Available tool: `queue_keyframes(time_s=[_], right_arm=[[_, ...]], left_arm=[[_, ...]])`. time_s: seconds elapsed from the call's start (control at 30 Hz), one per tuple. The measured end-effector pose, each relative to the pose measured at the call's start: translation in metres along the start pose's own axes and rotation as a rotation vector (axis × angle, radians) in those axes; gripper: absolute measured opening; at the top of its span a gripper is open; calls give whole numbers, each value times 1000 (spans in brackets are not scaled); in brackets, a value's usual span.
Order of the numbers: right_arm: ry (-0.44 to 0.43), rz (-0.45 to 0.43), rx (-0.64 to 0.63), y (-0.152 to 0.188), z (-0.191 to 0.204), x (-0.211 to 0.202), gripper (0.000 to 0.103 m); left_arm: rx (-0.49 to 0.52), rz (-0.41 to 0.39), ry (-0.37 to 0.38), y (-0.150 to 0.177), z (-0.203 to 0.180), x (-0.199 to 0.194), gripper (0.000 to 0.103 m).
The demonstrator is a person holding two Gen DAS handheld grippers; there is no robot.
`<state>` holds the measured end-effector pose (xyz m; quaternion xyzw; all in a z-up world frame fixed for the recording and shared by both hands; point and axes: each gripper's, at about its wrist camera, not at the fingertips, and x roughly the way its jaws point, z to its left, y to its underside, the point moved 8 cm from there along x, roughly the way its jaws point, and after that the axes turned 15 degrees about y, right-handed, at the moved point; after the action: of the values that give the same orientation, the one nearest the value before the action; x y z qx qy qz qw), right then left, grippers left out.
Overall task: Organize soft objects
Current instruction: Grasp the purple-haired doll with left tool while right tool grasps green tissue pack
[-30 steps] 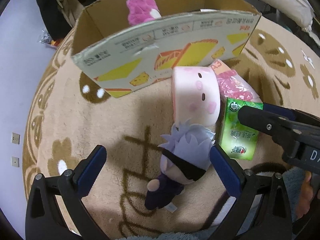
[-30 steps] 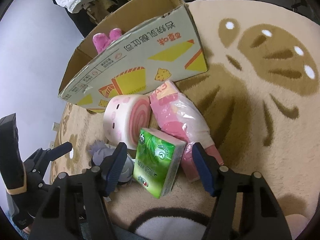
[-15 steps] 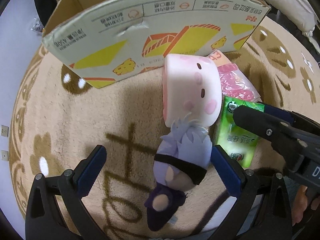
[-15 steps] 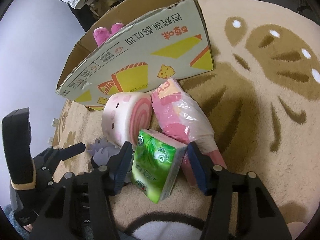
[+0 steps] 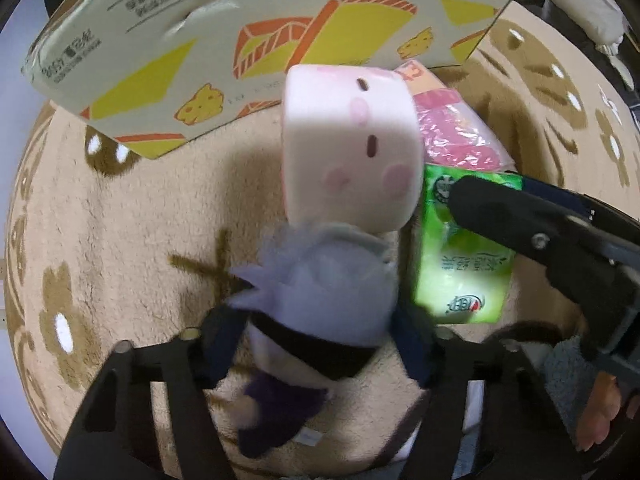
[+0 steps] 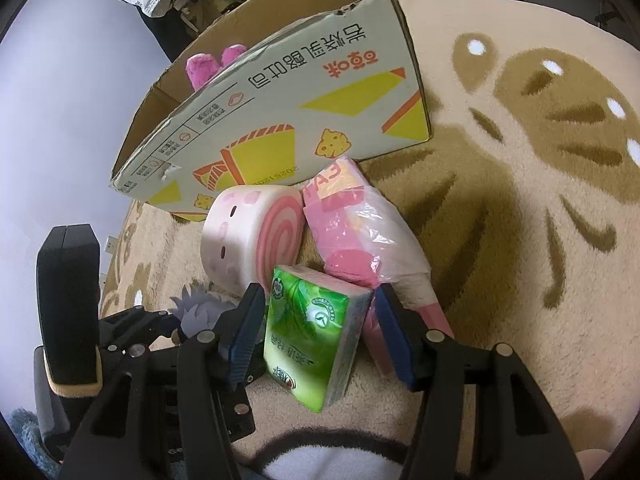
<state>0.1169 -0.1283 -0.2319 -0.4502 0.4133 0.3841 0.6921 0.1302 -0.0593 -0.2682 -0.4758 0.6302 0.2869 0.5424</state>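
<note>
Left gripper [image 5: 318,342] had closed onto the grey-haired plush doll [image 5: 320,300], blue pads touching both sides of its head. Right gripper [image 6: 320,330] flanked the green tissue pack [image 6: 314,330], jaws nearly on it; contact unclear. Beyond: pink swirl-roll plush [image 6: 256,236], pink bagged pack [image 6: 360,236], then cardboard box [image 6: 280,120] on the rug [image 6: 520,240].

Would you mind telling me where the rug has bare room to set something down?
Free: the rug right of the pink bag, and left of the doll. Crowded: roll plush, tissue pack, bag and doll cluster before the cardboard box.
</note>
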Motion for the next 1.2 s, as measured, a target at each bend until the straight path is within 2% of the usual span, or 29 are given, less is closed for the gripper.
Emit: queue_keyframes(time_s=[0.23, 0.43, 0.63, 0.67, 0.7, 0.73, 0.83, 1.0, 1.1, 1.2], right_arm=[[55, -15, -63, 2, 9, 5, 62], [29, -7, -44, -1, 8, 9, 63], [88, -36, -112, -1, 16, 11, 64], [90, -39, -115, -2, 16, 11, 62], [94, -42, -114, -2, 15, 11, 55], [97, -47, -109, -3, 14, 10, 43], [51, -41, -64, -6, 9, 7, 36], [26, -55, -60, -9, 10, 0, 32], [27, -79, -81, -10, 13, -7, 31], [15, -121, -88, -10, 10, -23, 30]], left_arm=[[19, -11, -18, -1, 1, -1, 56], [12, -38, -59, -3, -9, -14, 56], [-1, -42, -66, -3, -8, -17, 56], [0, -44, -71, -5, -10, -15, 56], [1, -49, -79, -6, -10, -16, 56], [1, -53, -86, -5, -10, -18, 56], [-9, -82, -97, -4, -11, -25, 56], [-20, -143, -123, -9, -7, -45, 56], [-10, -182, -152, -7, -8, -60, 56], [-28, -207, -151, -3, -11, -69, 56]])
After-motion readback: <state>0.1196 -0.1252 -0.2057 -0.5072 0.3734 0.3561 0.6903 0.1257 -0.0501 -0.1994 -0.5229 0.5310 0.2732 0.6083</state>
